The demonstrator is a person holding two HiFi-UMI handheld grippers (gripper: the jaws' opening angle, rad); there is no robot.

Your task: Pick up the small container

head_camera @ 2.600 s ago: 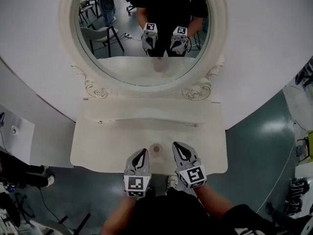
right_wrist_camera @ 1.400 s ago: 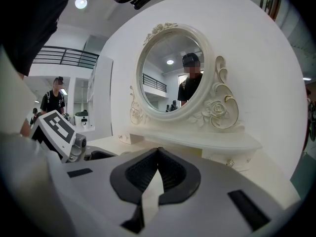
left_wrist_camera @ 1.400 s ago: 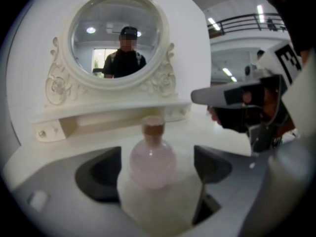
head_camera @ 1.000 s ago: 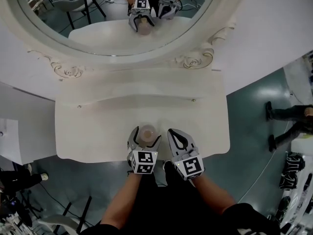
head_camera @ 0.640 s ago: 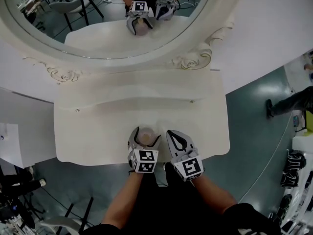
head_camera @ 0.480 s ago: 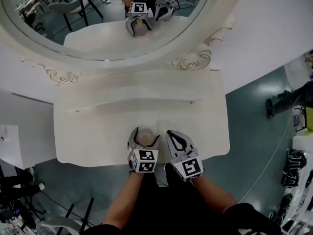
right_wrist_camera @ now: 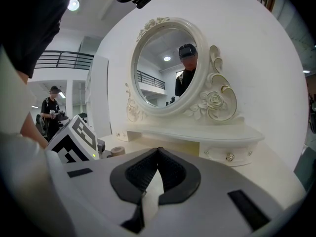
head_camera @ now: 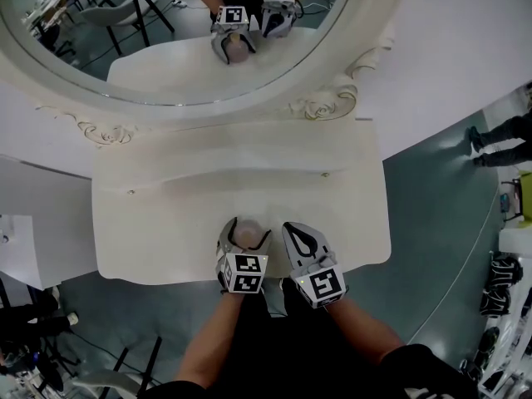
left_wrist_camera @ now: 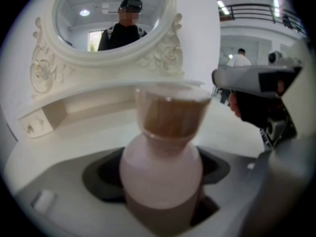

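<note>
Pink-frosted and brown-capped, the small container stands low centre on the white surface, between the left gripper jaws, wide apart, just closing, not yet pressing. We judge it light, stiff, slick: take the round body. The right gripper has its jaws together, empty.

Tabletop lies open leftward; right hand-held gripper crowds the right, shelf and mirror block beyond.
</note>
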